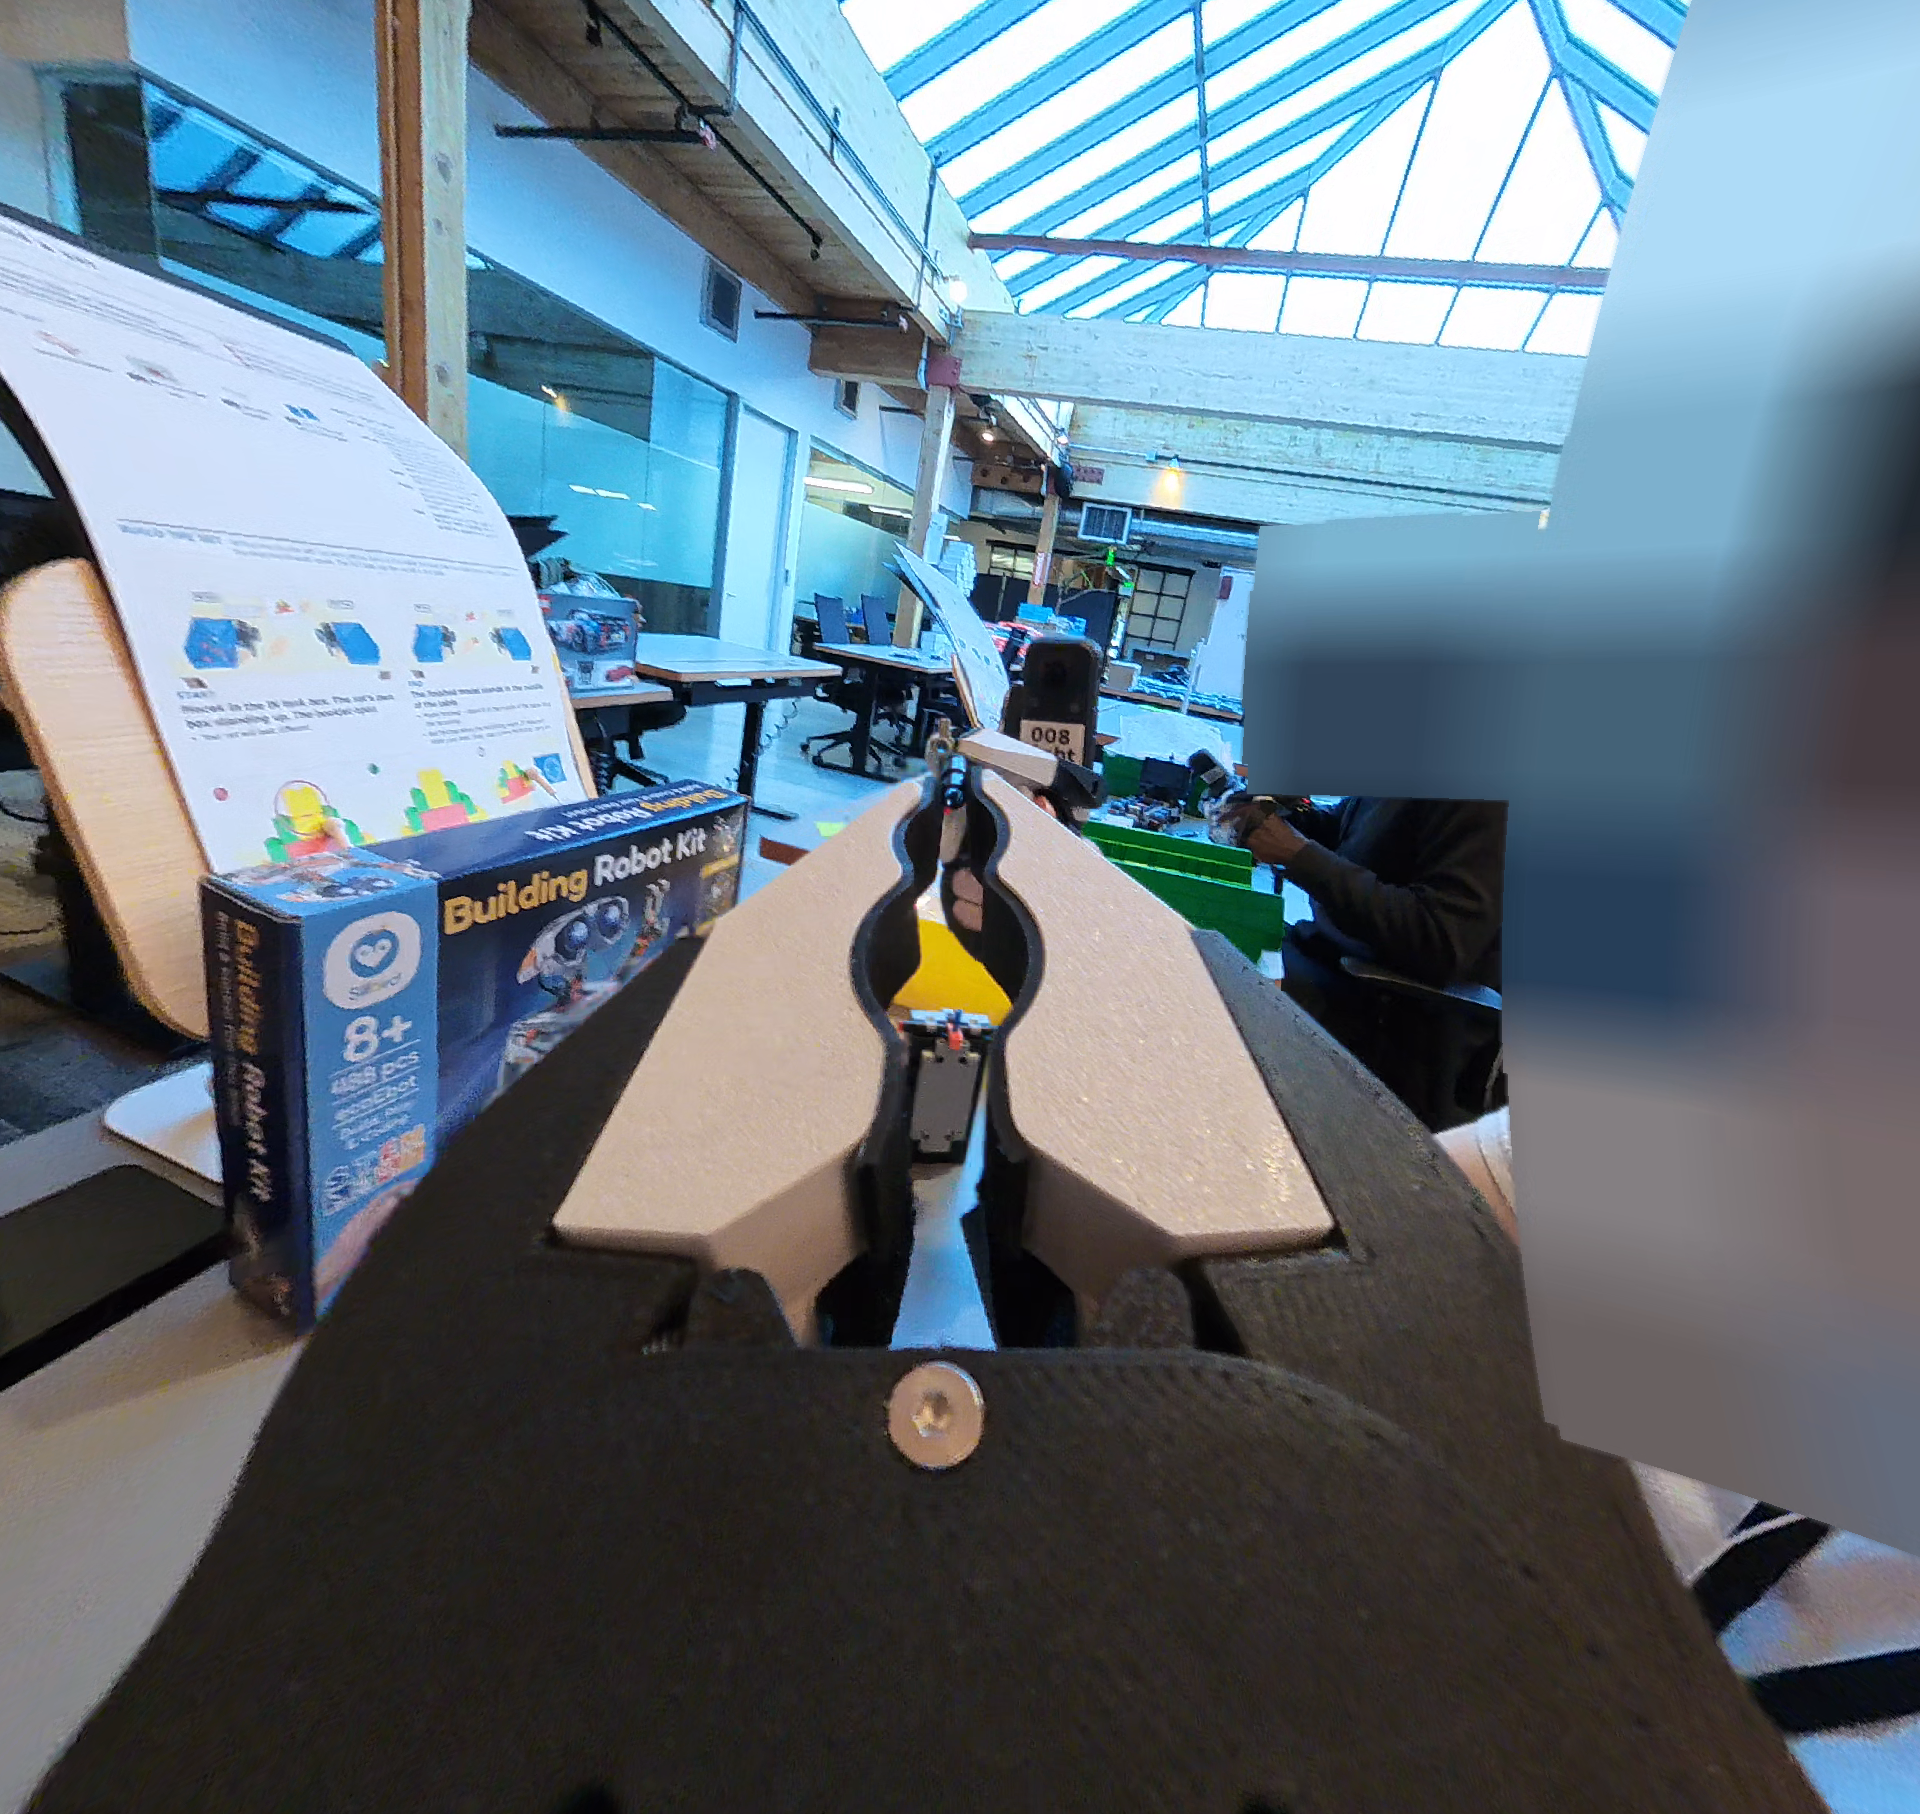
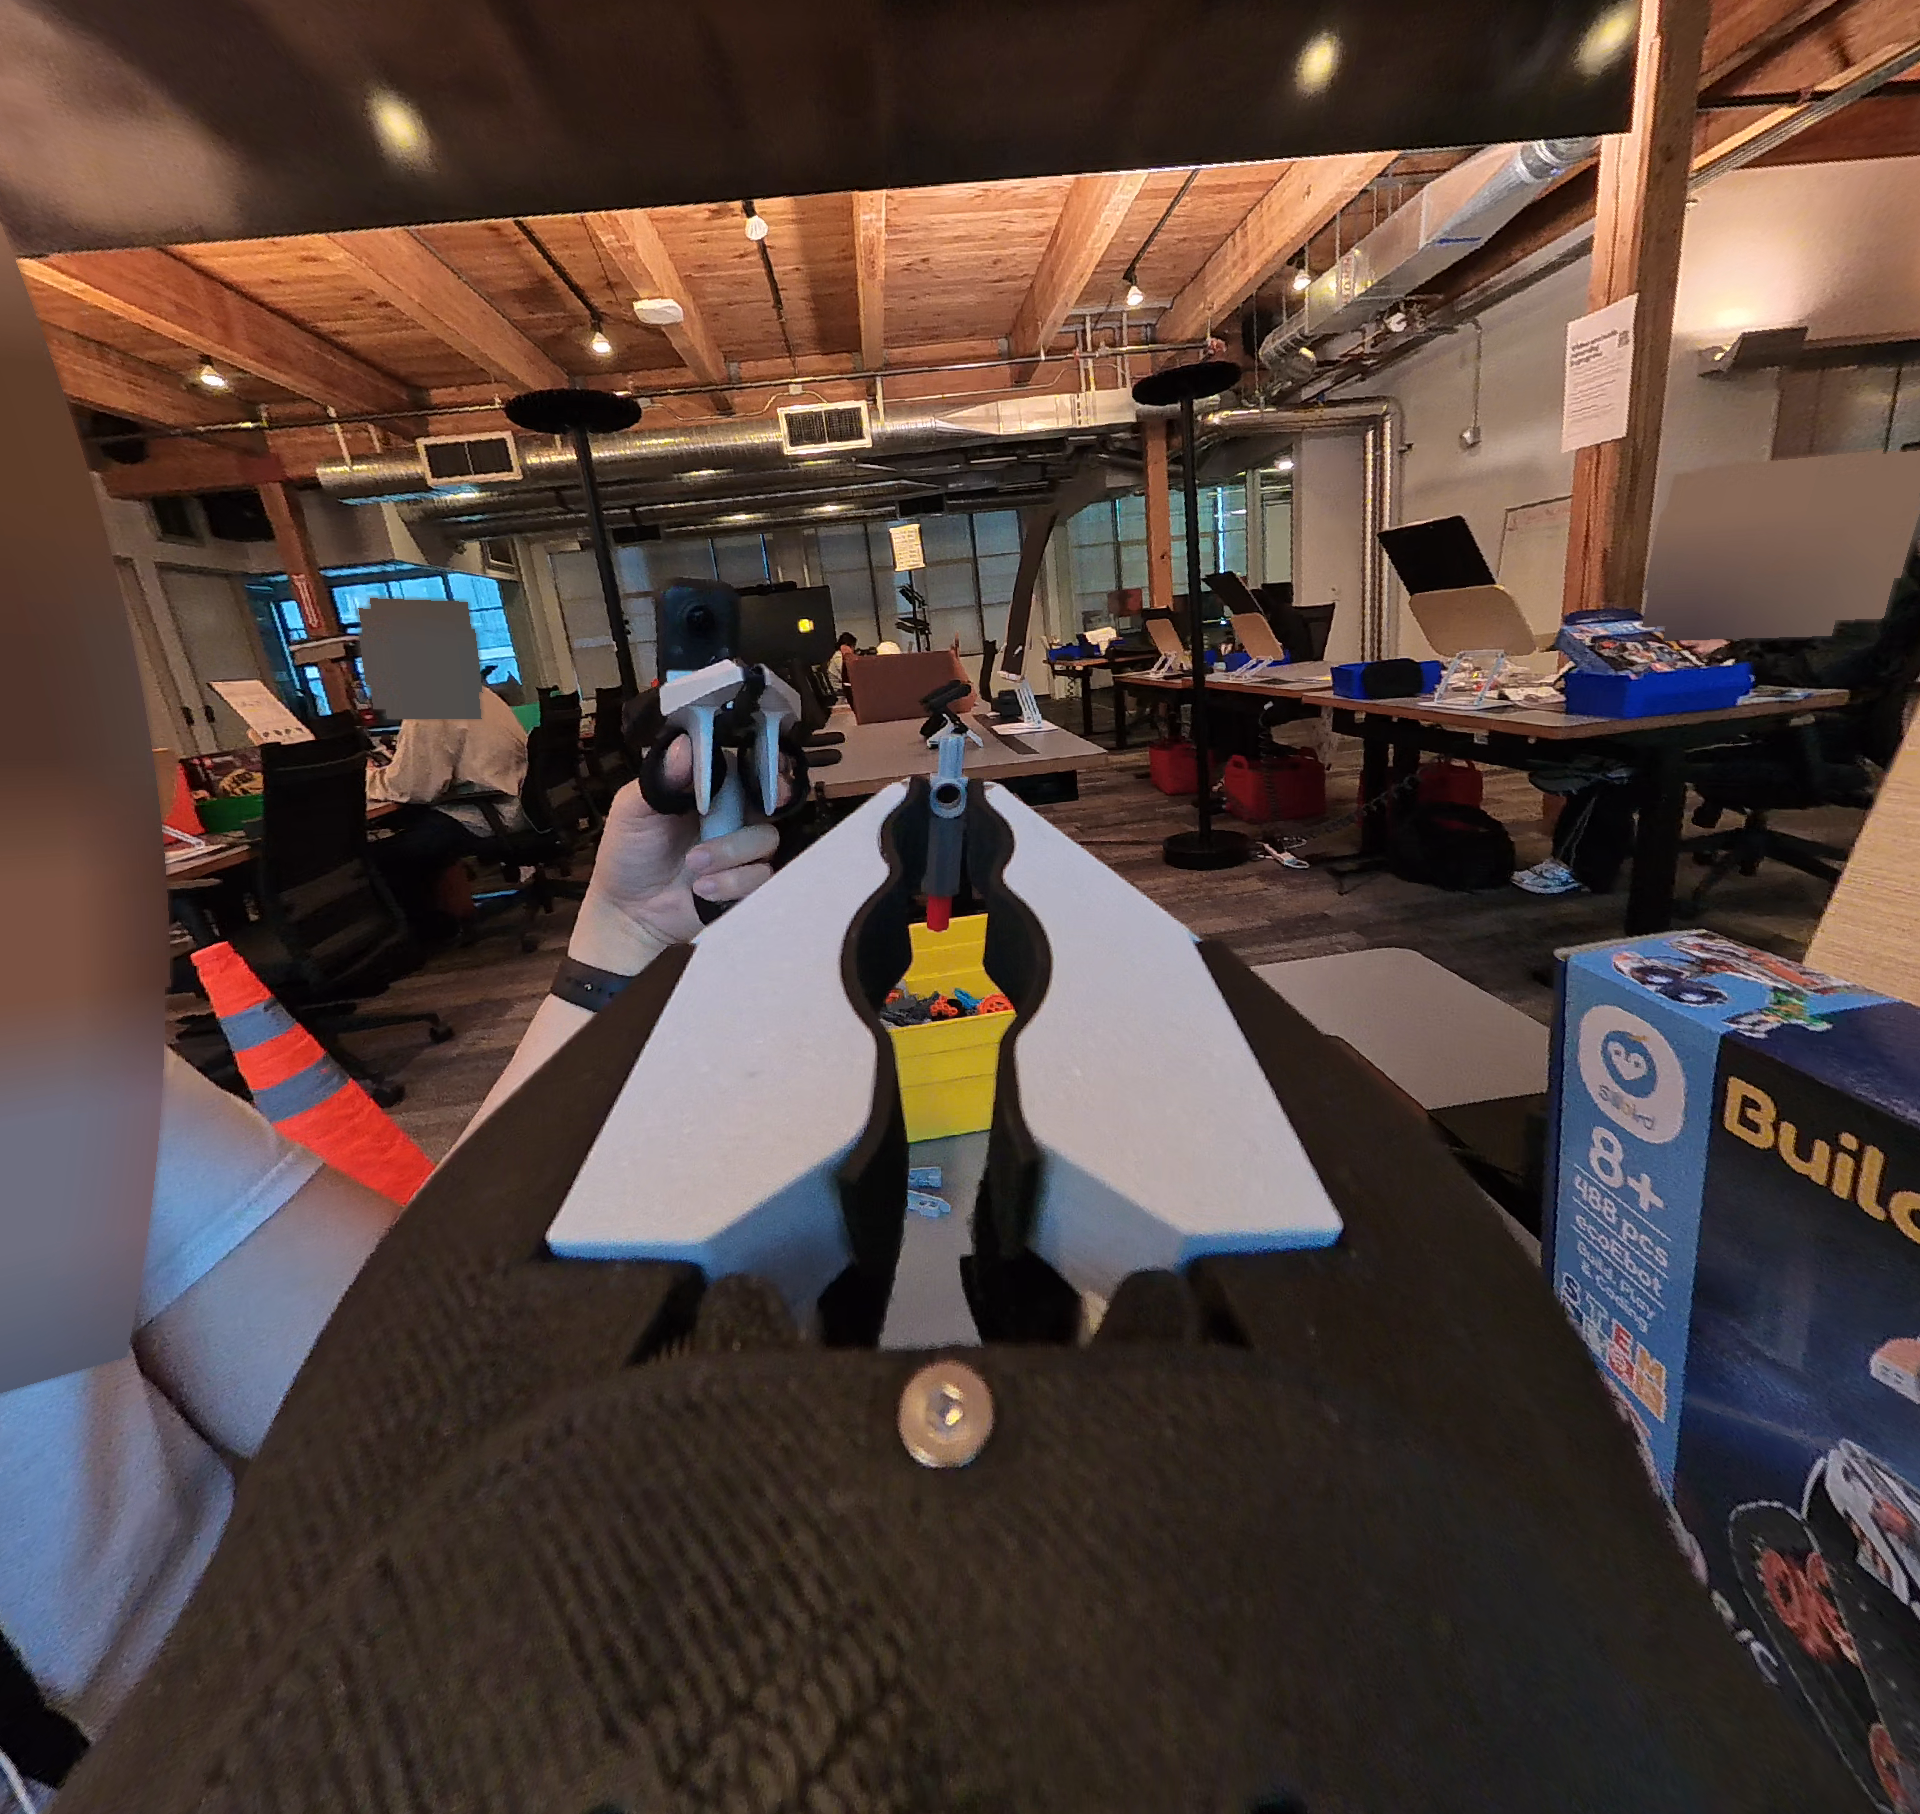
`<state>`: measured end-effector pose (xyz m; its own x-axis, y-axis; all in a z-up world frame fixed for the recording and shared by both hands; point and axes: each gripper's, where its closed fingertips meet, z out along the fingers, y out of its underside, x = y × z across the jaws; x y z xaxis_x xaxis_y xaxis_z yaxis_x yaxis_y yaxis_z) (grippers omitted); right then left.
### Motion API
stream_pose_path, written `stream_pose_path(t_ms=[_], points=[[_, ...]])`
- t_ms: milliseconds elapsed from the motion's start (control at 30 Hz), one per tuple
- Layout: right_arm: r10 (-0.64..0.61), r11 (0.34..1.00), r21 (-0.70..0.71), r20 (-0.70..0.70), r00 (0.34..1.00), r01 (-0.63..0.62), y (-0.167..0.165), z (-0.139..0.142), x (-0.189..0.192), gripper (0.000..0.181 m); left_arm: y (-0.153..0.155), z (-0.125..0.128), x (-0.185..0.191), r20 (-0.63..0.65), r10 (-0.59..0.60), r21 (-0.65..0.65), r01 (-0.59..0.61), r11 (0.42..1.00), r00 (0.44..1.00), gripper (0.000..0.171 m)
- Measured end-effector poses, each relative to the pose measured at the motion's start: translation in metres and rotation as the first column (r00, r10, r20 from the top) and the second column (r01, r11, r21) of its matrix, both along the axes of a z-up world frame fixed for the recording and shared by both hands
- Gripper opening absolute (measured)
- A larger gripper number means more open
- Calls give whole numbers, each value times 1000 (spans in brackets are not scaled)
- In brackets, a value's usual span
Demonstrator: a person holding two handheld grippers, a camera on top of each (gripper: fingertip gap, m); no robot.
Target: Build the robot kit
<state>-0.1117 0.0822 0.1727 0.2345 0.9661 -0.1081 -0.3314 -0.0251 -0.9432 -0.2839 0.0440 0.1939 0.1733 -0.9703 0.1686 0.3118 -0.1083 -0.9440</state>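
Observation:
My right gripper [image 2: 948, 808] is shut on a slim brick piece [image 2: 943, 845], a dark grey rod with a light grey end and a red tip, held up in the air. Below it, through the finger gap, a yellow bin [image 2: 951, 1073] holds several small parts. My left gripper [image 1: 951, 793] has its jaws together, and I see nothing clearly between its tips. It is raised facing the right gripper [image 1: 1013, 751], whose tip with the small piece sits just beyond it. It also shows in the right wrist view [image 2: 732, 756], held by a hand [image 2: 665, 871]. A small grey assembly [image 1: 940, 1084] shows through its gap.
A blue robot-kit box [image 1: 416, 985] stands on the white table [image 1: 94, 1515], and also shows at right [image 2: 1714, 1245]. Behind it an instruction sheet [image 1: 260, 538] leans on a stand. Green bins [image 1: 1174, 860] lie farther off. An orange cone [image 2: 301, 1078], desks and seated people fill the room. The tips of one gripper are about 20 cm away from the tips of the other.

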Motion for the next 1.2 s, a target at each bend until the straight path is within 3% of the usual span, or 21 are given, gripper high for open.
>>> stream_pose_path(t_ms=[333, 600, 800, 1200], points=[[-15, 998, -61, 64, 998, 19, 23, -28, -9, 5, 13, -11, 33, -22, -96, -74, 94, 993, 995, 2], [37, 988, -150, 62, 997, -27, 28, -37, -29, 5, 25, -16, 42, -11, -87, -98, 86, 992, 996, 2], [112, 968, -225, 10, 994, -107, 15, -26, -44, 5, 21, -9, 34, 17, -86, -82, 87, 993, 996, 2], [179, 956, -231, -18, 984, -178, -18, -5, -66, 5, 0, 7, 15, 53, -57, -17, 58, 998, 997, 2]])
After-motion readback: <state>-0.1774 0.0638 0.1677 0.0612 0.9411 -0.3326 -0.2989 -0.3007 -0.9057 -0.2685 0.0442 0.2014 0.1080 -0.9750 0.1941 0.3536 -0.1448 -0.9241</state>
